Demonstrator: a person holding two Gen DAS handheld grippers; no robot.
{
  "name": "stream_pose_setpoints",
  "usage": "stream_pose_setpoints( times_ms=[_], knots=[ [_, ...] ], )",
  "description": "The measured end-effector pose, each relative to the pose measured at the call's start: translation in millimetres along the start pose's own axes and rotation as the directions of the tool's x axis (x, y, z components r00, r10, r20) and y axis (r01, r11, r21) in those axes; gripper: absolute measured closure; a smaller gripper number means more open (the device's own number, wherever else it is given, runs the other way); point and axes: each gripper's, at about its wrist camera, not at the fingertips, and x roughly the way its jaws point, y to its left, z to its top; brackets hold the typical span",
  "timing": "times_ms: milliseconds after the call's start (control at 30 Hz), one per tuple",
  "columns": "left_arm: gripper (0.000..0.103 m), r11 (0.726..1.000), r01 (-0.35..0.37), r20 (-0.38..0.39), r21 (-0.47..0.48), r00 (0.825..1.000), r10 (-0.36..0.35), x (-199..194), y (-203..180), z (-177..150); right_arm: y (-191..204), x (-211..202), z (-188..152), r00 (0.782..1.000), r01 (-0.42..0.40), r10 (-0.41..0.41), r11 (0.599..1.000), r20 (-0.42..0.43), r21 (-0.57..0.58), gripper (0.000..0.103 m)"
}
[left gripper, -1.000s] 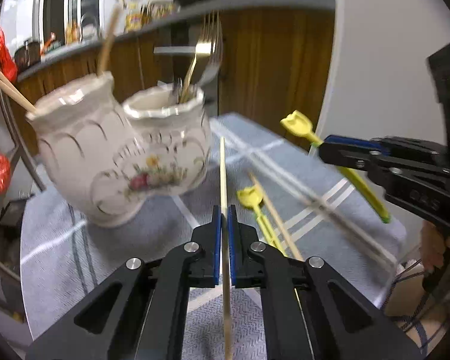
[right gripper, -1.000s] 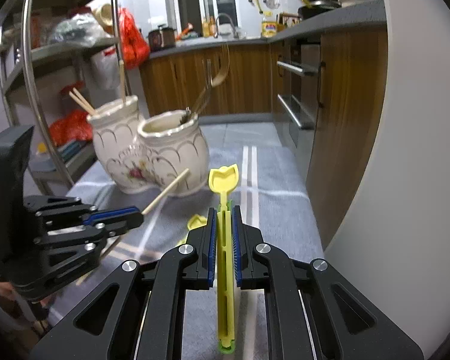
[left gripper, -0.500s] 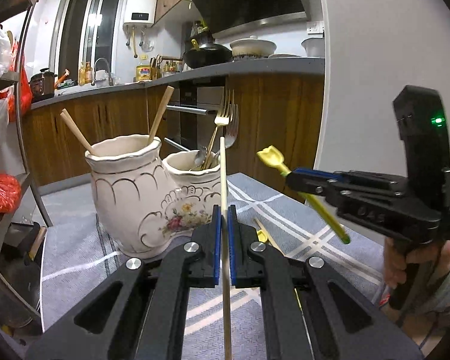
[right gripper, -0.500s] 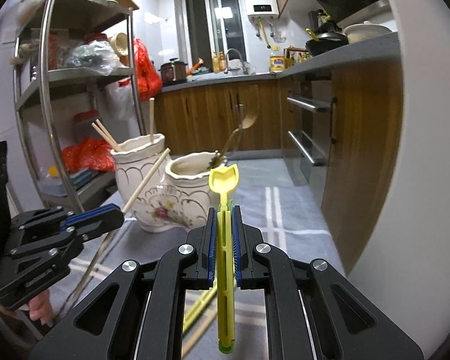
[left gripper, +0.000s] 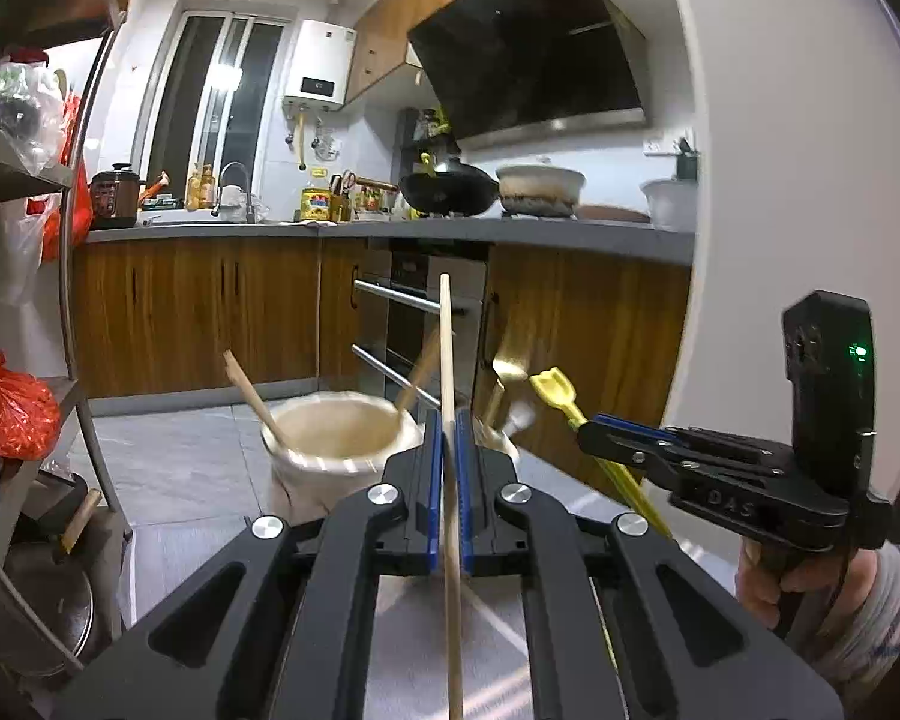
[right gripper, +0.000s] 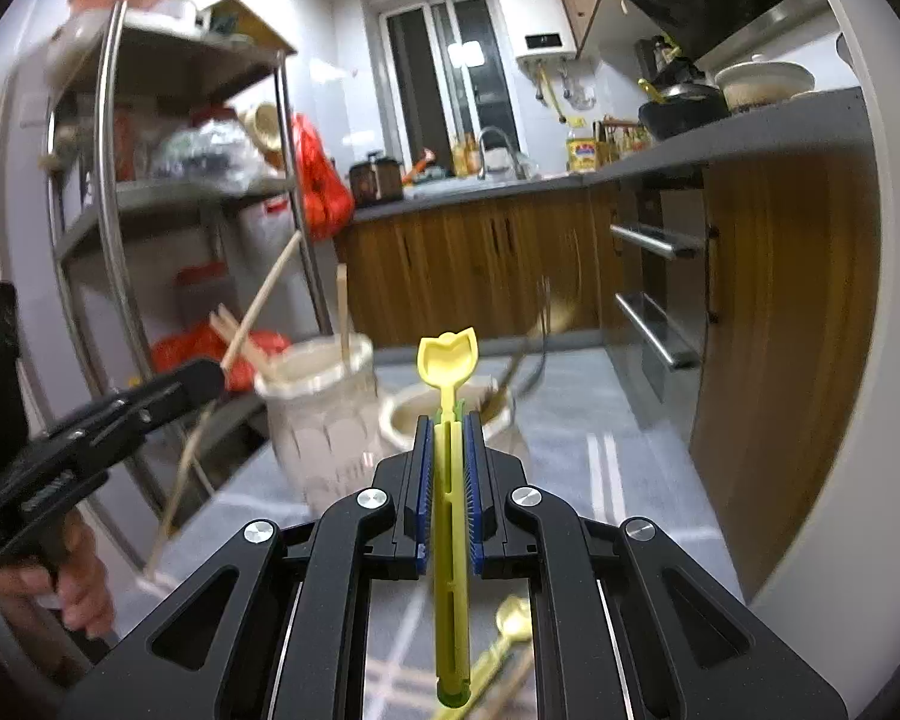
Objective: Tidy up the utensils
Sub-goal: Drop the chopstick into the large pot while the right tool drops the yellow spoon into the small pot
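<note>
Chopstick (left gripper: 447,360), wooden, is clamped in the left claw (left gripper: 447,468), whose blue pads are closed flat on the stick. Its long axis runs straight out along the claw line, the free end standing above and beyond the claw tips.

Right claw (right gripper: 450,468) is likewise closed on a yellow plastic utensil (right gripper: 448,360) with a tulip-shaped head; the handle runs back between the pads and the head points forward and upward.

Directly ahead of and below both claws stand two cream ceramic holders. The taller holder (right gripper: 321,414) carries other wooden chopsticks (right gripper: 343,312). The shorter holder (right gripper: 402,420) stands touching or just beside it, on its right in the right wrist view, and carries metal cutlery, blurred here.

Both holders rest on a tabletop with a grey striped cloth (right gripper: 594,450). A gold spoon (right gripper: 510,612) lies on the cloth beneath the right claw.

Governing relation: the chopstick holder lies forward and below the left claw, slightly left of its line, and the stick is held roughly level rather than pointing down. In my judgement the stick must be tipped end-down over the mouth before release. The left hand (right gripper: 72,576) appears nearer the taller holder; the right claw lines up with the shorter one.

Risk: striking chopsticks already leaning in the holder.
</note>
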Motion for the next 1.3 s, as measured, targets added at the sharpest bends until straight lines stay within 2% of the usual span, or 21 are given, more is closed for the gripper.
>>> stream_pose_setpoints(
  times_ms=[133,267,400,567,767,933,1167,1300],
  knots=[
    [0.099,0.999,-0.003,0.041,-0.04,0.999,0.004,14.2,20.7,16.9,1.4,7.9,18.3,0.999,-0.013,0.012,1.0,0.05,0.014,0.092],
    [0.099,0.992,0.03,0.088,-0.119,0.996,-0.02,32.8,44.7,36.9,1.2,22.2,36.1,0.995,-0.043,0.039,0.998,0.095,0.043,0.092],
    [0.099,0.987,0.047,0.115,-0.156,0.993,-0.029,51.0,55.9,50.6,-1.6,43.9,48.2,0.991,-0.073,0.063,0.993,0.12,0.088,0.093],
    [0.099,0.993,0.003,0.15,-0.114,0.989,0.015,64.0,50.2,57.1,-6.2,67.6,55.2,0.989,-0.09,0.074,0.989,0.131,0.121,0.092],
    [0.099,0.995,-0.074,0.171,-0.068,0.982,0.085,78.1,45.2,55.4,-0.4,85.0,54.9,0.989,-0.088,0.076,0.992,0.127,0.093,0.092],
    [0.099,0.994,-0.111,0.169,-0.022,0.979,0.113,85.0,39.5,49.3,4.9,96.9,49.9,0.99,-0.082,0.073,0.994,0.118,0.072,0.092],
    [0.099,0.996,-0.092,0.157,-0.001,0.983,0.091,72.7,40.9,45.7,8.8,112.9,38.2,0.995,-0.05,0.047,0.998,0.091,0.035,0.092],
    [0.099,0.996,-0.092,0.129,0.013,0.988,0.09,63.0,38.4,40.2,12.8,115.0,34.8,0.993,-0.021,0.021,1.0,0.116,-0.004,0.092]
  ],
)
